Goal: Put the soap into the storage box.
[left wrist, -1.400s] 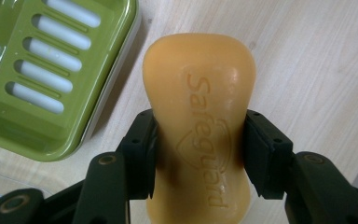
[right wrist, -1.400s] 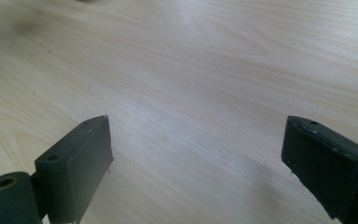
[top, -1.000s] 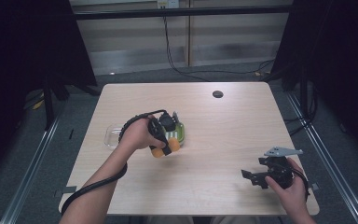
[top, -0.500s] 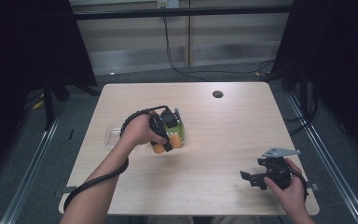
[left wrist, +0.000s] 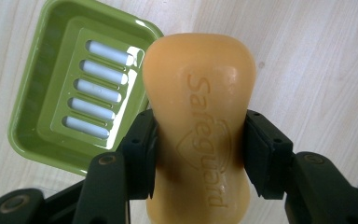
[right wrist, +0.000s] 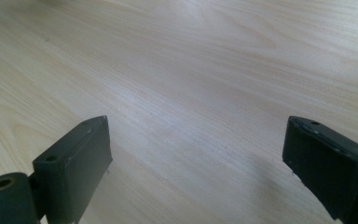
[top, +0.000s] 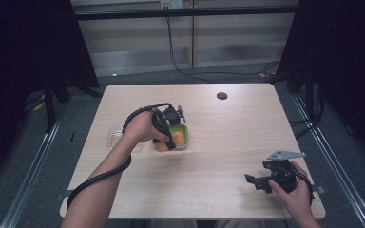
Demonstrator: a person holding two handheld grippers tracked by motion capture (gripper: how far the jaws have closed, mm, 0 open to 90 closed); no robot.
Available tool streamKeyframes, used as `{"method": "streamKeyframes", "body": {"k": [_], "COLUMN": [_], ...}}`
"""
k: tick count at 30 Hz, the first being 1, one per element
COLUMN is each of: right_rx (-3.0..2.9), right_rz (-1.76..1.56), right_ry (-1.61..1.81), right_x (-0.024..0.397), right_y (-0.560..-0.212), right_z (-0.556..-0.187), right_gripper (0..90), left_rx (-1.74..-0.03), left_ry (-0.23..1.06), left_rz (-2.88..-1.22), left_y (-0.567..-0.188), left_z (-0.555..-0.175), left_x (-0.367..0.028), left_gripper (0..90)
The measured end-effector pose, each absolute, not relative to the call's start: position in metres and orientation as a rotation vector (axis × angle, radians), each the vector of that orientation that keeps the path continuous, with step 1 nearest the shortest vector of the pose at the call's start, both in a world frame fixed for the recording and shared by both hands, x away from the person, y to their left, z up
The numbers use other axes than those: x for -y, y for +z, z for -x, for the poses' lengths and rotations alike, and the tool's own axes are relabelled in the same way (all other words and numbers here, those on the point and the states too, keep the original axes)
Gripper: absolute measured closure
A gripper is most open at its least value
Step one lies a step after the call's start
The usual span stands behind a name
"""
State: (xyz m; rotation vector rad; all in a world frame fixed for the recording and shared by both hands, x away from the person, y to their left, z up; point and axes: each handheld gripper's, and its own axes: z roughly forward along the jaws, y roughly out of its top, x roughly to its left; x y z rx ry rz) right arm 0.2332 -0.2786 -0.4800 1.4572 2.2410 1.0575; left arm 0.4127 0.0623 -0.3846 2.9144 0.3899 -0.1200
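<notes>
The worktop [right wrist: 205, 70] is pale wood-grain laminate with a smooth, faintly satin sheen. The soap dish [left wrist: 51, 93] at the upper left of the left gripper view is glossy green plastic, catching a bright glare. The orange soap [left wrist: 198, 121] looks waxy and smooth, with embossed lettering. The tongs [right wrist: 205, 172] are matt black plastic.

Left hand-held gripper [left wrist: 198, 144] clamped; right hand-held gripper [right wrist: 198, 172] jaws spread wide.

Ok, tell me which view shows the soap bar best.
The left gripper view: the orange soap bar sits close up, embossed lettering legible, pinched between the fingers. The high view shows a small orange patch beside the green dish.
</notes>
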Motion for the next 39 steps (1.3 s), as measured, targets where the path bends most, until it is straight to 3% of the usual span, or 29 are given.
{"method": "streamKeyframes", "body": {"k": [39], "right_rx": [-2.248], "right_rz": [-1.451], "right_ry": [1.052], "right_x": [0.279], "right_y": [-0.482], "right_z": [-0.234], "right_gripper": [7.2], "left_rx": [-0.347], "left_ry": [-0.116], "left_rz": [-2.93], "left_y": [-0.389], "left_z": [-0.44], "left_x": [-0.059], "left_gripper": [50.2]}}
